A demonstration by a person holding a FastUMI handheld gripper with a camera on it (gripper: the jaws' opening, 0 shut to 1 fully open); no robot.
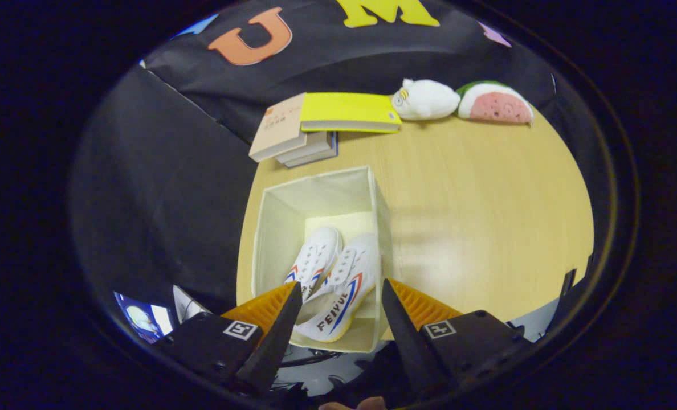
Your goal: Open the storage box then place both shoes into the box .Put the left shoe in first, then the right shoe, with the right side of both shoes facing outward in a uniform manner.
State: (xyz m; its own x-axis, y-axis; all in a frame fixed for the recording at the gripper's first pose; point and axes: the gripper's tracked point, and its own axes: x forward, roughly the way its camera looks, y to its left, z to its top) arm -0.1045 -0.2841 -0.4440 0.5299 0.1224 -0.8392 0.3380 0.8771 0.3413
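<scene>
shoes, both of them, already lie inside the open storage box (270, 228): the left-hand shoe (314, 259) and the right-hand shoe (347, 293) rest side by side, touching, toes pointing away. they look like light canvas with soft uppers and a firmer rubber sole, so the heel rim or sole edge seems the safest hold. the box looks like thin fabric, likely to flex or slide if nudged. the tool (341, 302) hangs just above them, its fingers spread apart and holding nothing. beyond the box on the tabletop (486, 216) sit stacked books (321, 122), a white plush toy (424, 99) and a watermelon plush (495, 102), well apart from the box.
</scene>
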